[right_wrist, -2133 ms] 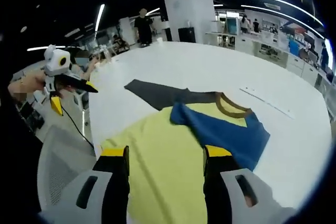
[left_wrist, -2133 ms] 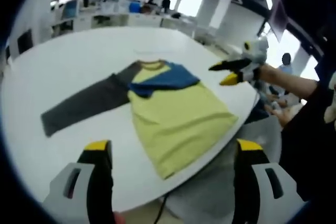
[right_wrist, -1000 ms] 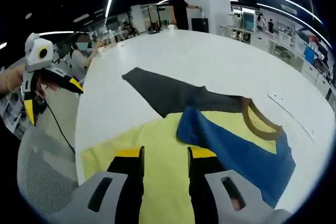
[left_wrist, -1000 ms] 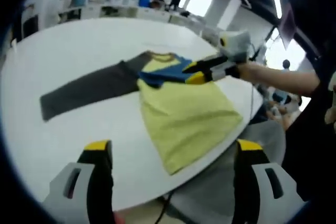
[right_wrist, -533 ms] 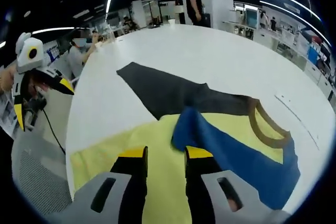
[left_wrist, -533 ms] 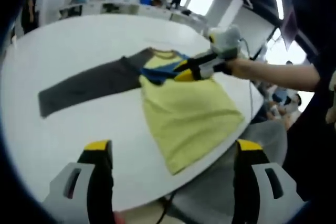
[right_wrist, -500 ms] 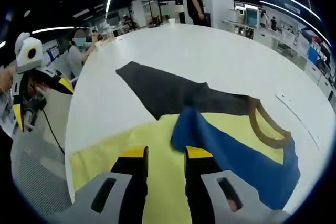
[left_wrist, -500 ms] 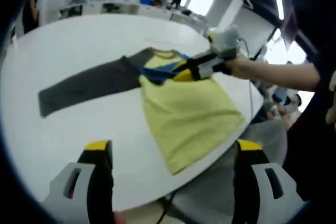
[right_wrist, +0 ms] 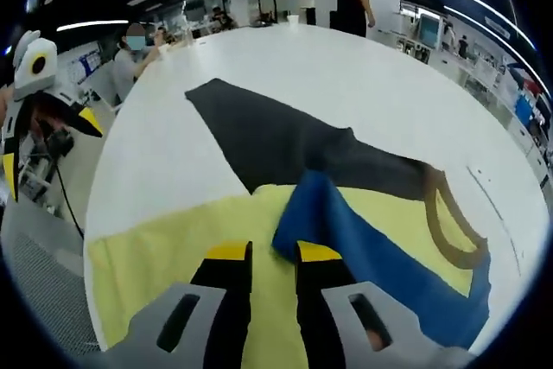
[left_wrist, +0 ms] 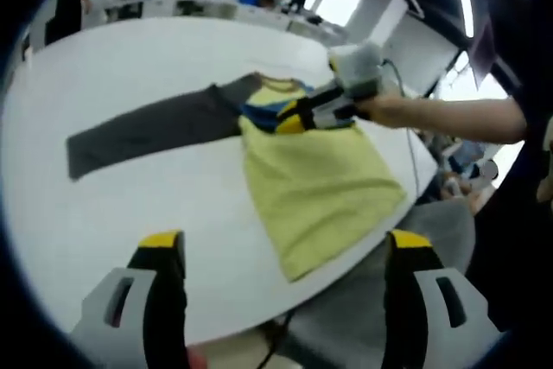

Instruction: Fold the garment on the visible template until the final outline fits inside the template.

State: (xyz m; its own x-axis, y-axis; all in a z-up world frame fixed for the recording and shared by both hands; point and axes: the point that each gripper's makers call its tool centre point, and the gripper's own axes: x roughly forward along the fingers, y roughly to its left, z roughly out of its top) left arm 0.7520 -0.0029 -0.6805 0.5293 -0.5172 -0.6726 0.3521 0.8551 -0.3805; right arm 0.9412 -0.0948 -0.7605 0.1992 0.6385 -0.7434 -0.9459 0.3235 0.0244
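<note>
Two tongs share the work: the right tongs (right_wrist: 263, 252) are nearly clenched at the blue sleeve (right_wrist: 363, 252) edge, apparently to shift that fold. The left tongs (left_wrist: 281, 244) hang released above the tabletop (left_wrist: 130, 66), clear of the garment (left_wrist: 315, 174) lying flat near its edge.

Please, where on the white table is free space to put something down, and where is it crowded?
The round white table is bare beyond the dark grey sleeve, and between that sleeve and the near rim. It is crowded where the right gripper meets the blue sleeve folded over the yellow shirt body.
</note>
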